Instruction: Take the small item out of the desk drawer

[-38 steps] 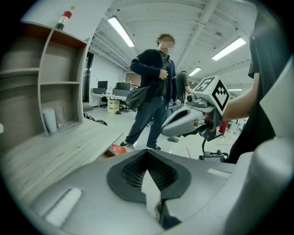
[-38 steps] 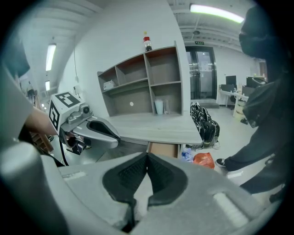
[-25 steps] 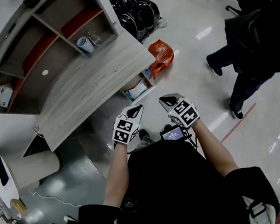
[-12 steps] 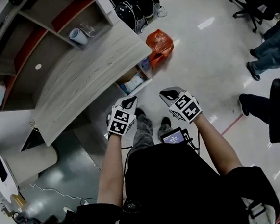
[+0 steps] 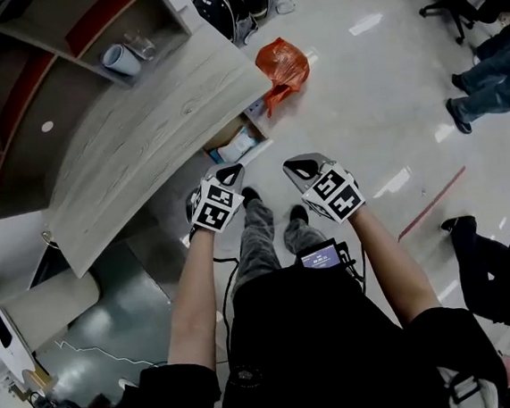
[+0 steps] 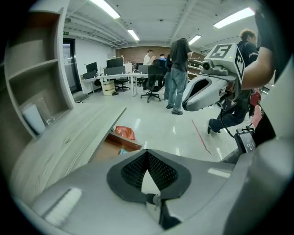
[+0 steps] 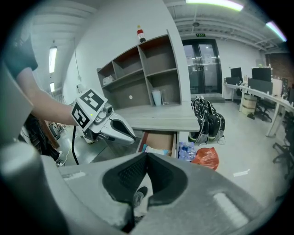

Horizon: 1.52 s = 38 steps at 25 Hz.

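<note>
Black top (image 5: 327, 344), grey trousers (image 5: 257, 239), marker cubes (image 5: 217, 207) on both grippers (image 5: 230, 171)

Walking forward now: the desk (image 5: 153, 119) and its open drawer (image 5: 236, 143) slide closer to the left gripper (image 5: 228, 172) and right gripper (image 5: 298, 169), and the person's legs (image 5: 262, 234) come into view.

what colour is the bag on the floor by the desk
Orange-red bag, clearest in the head view.
</note>
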Available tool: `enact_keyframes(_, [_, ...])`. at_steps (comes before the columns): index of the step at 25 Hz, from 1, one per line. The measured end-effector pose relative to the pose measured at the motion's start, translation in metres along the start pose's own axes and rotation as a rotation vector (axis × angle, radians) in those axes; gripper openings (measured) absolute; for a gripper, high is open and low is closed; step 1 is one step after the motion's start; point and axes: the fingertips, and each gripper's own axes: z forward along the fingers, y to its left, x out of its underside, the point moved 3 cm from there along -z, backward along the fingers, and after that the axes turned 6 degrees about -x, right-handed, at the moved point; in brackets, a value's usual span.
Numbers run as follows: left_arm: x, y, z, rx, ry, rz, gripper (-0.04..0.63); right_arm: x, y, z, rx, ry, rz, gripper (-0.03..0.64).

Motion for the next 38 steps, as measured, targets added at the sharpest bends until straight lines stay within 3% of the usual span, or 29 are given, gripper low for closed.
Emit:
enact_keyframes(15, [0.035,0.029,0.079,-0.019,0.067,0.052,0.003,0.019,-0.021,0.054,-0.031,-0.006,0.038,0.0])
enact_keyframes(28, [0.05,0.042,0.126,-0.046,0.124,0.101,0.166,0.034,-0.037,0.078,-0.051,0.003,0.053,0.0])
enact_keyframes(38, [0.066,0.052,0.152,-0.052,0.215,0.16,0.208,0.036,-0.047,0.09,-0.07,0.013,0.053,0.0])
